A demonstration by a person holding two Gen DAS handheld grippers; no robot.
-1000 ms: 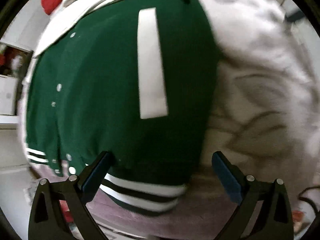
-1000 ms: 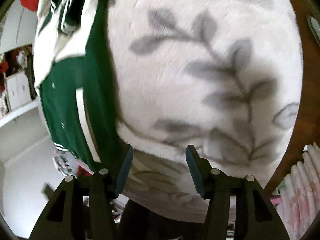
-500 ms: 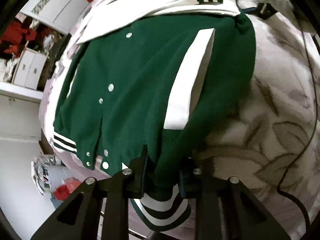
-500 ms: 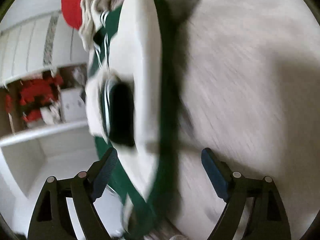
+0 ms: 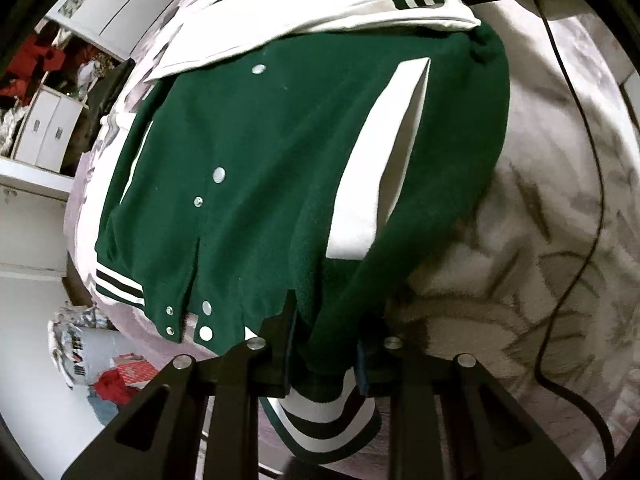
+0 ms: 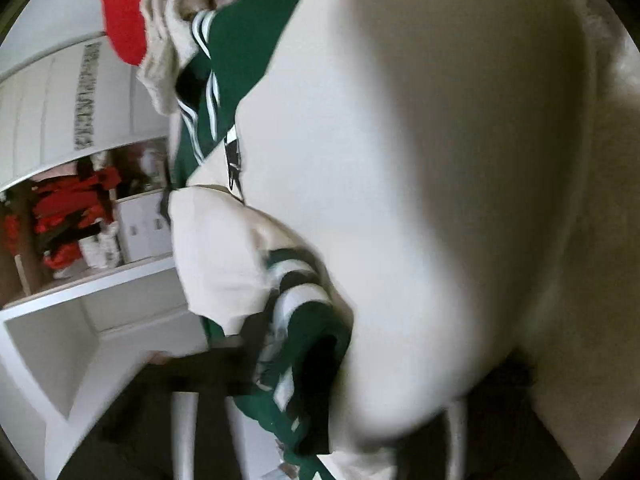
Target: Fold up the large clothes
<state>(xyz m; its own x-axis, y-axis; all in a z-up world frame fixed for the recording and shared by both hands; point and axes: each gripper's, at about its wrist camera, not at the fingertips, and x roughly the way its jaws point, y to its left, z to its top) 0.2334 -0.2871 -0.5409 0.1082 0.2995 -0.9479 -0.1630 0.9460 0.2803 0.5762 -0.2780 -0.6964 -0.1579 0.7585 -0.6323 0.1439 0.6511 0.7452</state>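
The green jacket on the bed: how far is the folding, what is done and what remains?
Done: a white sleeve lies folded across the chest of the green jacket on the blanket.

In hand: the left tool is shut on the striped hem, its jaws just closed. The right tool's view is blurred; cloth covers it, grip unclear.

Left: the body is not yet folded over.

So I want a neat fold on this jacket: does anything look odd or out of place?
Yes. A thin black cable trails loose over the leaf-patterned fleece blanket beside the green and white varsity jacket, where a fold could catch it. The jacket's white sleeve lies askew across its top.
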